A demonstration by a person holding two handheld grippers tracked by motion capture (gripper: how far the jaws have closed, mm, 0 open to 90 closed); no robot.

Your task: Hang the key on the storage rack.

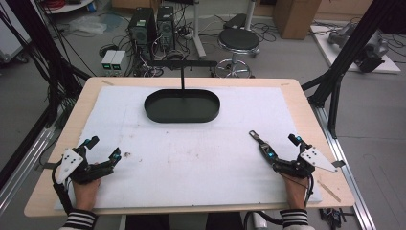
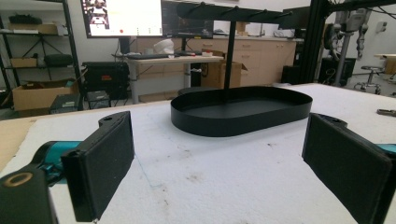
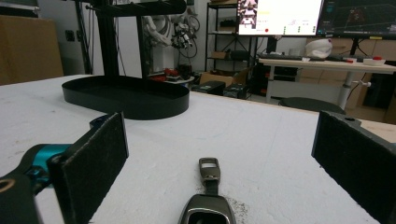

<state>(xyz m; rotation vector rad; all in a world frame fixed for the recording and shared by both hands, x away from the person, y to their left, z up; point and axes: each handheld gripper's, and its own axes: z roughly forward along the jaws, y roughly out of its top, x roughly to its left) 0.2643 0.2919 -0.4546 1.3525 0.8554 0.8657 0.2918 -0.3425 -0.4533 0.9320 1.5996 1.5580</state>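
- The right gripper (image 1: 275,143) is resting on the white mat (image 1: 191,158) at the near right of the table (image 1: 306,124), and its jaws are standing wide apart with nothing clamped between them.
- 1 dark metal key fob (image 3: 205,200) with a loop strap is lying flat on the mat between those open jaws; in the high view it (image 1: 258,142) is lying near the right edge of the mat, apart from both pads as far as the right gripper view shows.
- The left gripper (image 1: 103,148) is resting at the near left, well apart from the fob, its jaws also standing fully open and holding nothing; its own view is showing bare mat between the pads (image 2: 100,163).
- Judging by this, the step in hand is the approach to the fob: the right jaws are bracketing it but not yet closing.
- The next move is likely calling for a short push forward and down so the pads are straddling the fob's body, then a squeeze across its narrow sides; the fob is thin and lying flat, so the pads may slide over it.
- A probable goal is the black oval tray (image 1: 182,106) at the far middle of the mat, with an upright post and a top bar (image 1: 184,63) carrying pegs.
- Count: 2 grippers, 1 key fob, 1 tray with 1 post, 1 mat.
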